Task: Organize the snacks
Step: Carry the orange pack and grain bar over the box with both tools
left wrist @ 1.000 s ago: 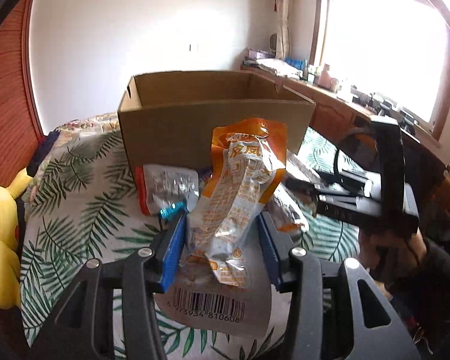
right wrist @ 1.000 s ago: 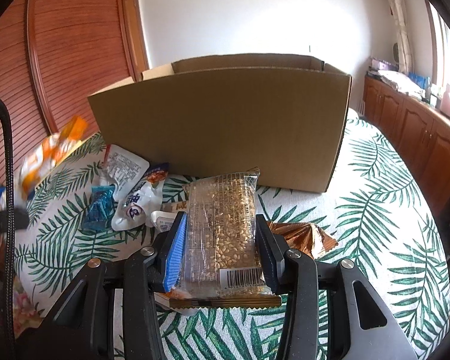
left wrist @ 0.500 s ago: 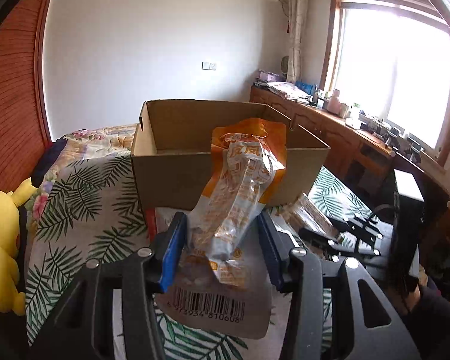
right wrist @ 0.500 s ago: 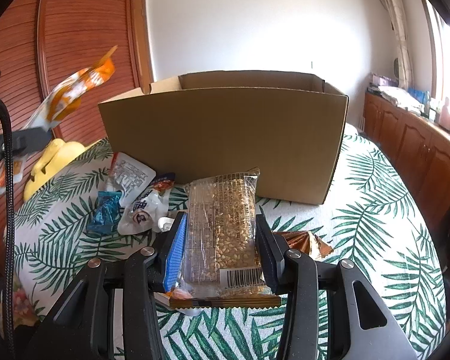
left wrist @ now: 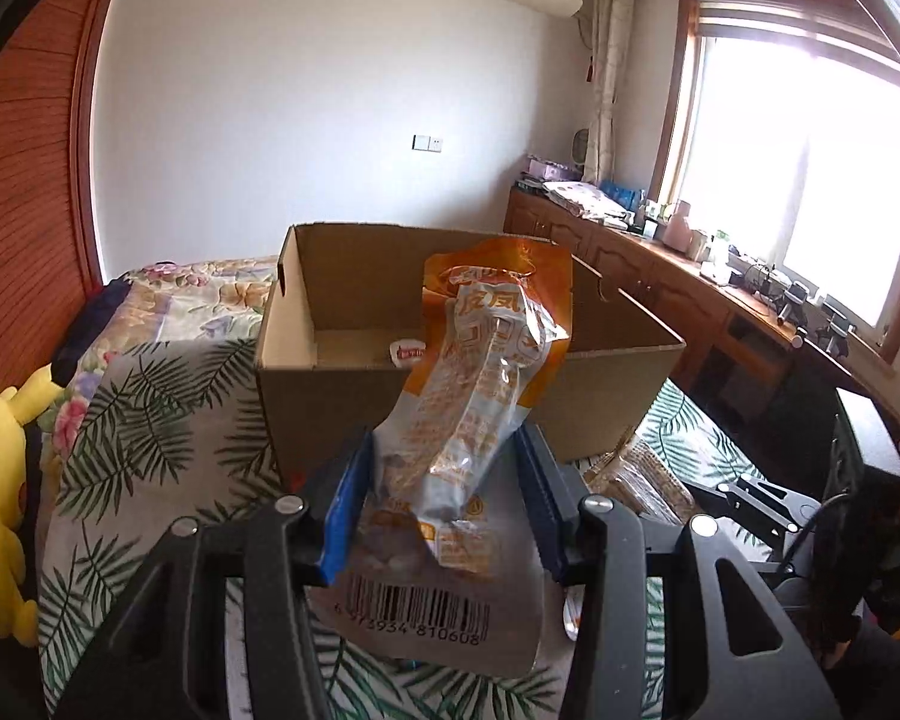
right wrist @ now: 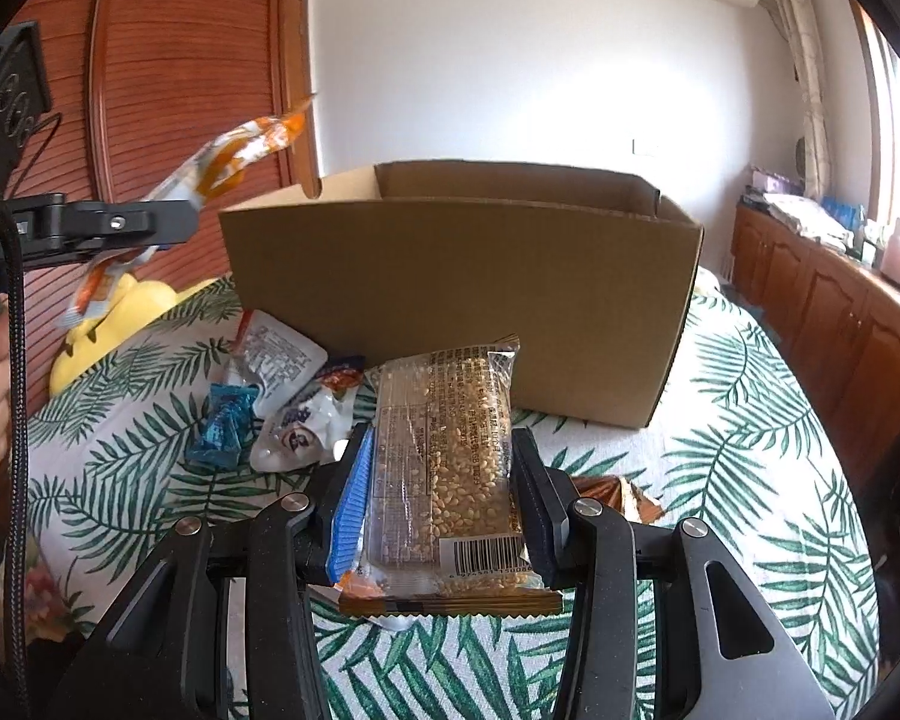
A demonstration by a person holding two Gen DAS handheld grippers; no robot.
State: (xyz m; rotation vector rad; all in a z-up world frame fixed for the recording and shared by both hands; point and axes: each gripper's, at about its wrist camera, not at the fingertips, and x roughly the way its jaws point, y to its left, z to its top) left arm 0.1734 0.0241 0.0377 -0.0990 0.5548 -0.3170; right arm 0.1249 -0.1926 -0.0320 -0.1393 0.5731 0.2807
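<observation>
Orange-and-clear snack pouch (left wrist: 480,396) sits at frame centre in the left wrist view, clamped between the pads of the left tool (left wrist: 444,498), its top overlapping the open cardboard box (left wrist: 342,396) behind. A small white packet (left wrist: 407,353) lies inside the box. In the right wrist view, the right tool (right wrist: 444,480) grips a sesame bar pack (right wrist: 450,456) at lower centre. Loose snack packets (right wrist: 270,402) lie on the leaf-print bed (right wrist: 750,450) at centre left, before the box.
</observation>
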